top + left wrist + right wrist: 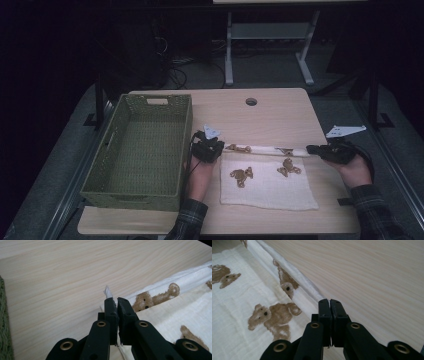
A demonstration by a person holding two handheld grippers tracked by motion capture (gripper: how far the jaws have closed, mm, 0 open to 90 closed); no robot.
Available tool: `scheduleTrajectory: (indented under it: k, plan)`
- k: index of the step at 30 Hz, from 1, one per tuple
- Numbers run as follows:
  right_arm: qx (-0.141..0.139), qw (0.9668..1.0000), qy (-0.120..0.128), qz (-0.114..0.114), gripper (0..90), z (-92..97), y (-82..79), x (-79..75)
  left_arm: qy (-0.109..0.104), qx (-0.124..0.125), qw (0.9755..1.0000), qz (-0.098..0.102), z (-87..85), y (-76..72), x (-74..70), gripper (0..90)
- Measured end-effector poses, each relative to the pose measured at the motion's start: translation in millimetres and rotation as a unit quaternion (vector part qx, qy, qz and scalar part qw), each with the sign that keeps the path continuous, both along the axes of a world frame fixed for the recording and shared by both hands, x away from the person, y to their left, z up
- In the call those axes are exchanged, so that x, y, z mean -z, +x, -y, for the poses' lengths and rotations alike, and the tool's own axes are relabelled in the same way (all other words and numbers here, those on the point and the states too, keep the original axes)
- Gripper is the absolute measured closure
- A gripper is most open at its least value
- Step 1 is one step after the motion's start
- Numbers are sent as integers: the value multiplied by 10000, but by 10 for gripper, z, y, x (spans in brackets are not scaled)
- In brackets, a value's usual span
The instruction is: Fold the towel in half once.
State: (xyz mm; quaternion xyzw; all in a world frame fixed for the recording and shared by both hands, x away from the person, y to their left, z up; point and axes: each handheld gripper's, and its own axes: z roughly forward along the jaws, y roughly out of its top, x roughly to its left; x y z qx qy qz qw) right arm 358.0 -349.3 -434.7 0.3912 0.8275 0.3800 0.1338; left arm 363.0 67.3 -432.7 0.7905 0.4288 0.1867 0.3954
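A cream cloth [270, 186] printed with brown teddy bears lies on the near right part of the wooden table [275, 117]. Its far edge is lifted and pulled into a narrow taut band between both grippers. My left gripper [222, 146] is shut on the cloth's far left corner; a white tip of fabric pokes out past the jaws [117, 301]. My right gripper [311, 149] is shut on the far right corner, and the cloth [237, 302] runs under its closed jaws [329, 302]. In the left gripper view the cloth [190, 312] spreads to the right.
A large green woven basket [131, 197] stands empty on the table's left side, right beside my left hand. A round cable hole [251, 101] sits near the table's far edge. Bare wood lies beyond the cloth.
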Motion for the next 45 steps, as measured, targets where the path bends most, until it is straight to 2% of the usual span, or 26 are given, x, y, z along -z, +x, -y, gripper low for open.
scheduleTrajectory:
  k: [9, 17, 31, 37, 39, 42, 45]
  plan:
    - [-66, 9999, -60, -71, 877, -1, -162, 12, -76, 56, 10000, 17, -9, -170, -7, 864]
    - [-190, 9998, -107, -25, 877, 25, -354, 13, -77, 154, 9998, -67, -15, -343, 10, 863]
    - [-389, 9991, -156, -16, 876, 23, -608, 20, -121, 250, 9996, -49, -58, -647, 2, 861]
    - [-436, 9989, -135, -49, 876, 25, -725, 8, -204, 236, 9995, 0, -63, -832, 1, 861]
    - [-454, 9988, -174, -3, 876, 30, -765, 10, -117, 256, 9996, 16, -42, -882, -2, 861]
    - [-450, 9989, -122, 0, 876, 49, -832, 10, -210, 229, 9995, 40, -48, -953, -16, 861]
    - [-495, 9987, -100, 27, 876, 54, -905, 8, -198, 236, 9995, 75, -53, -1030, -28, 861]
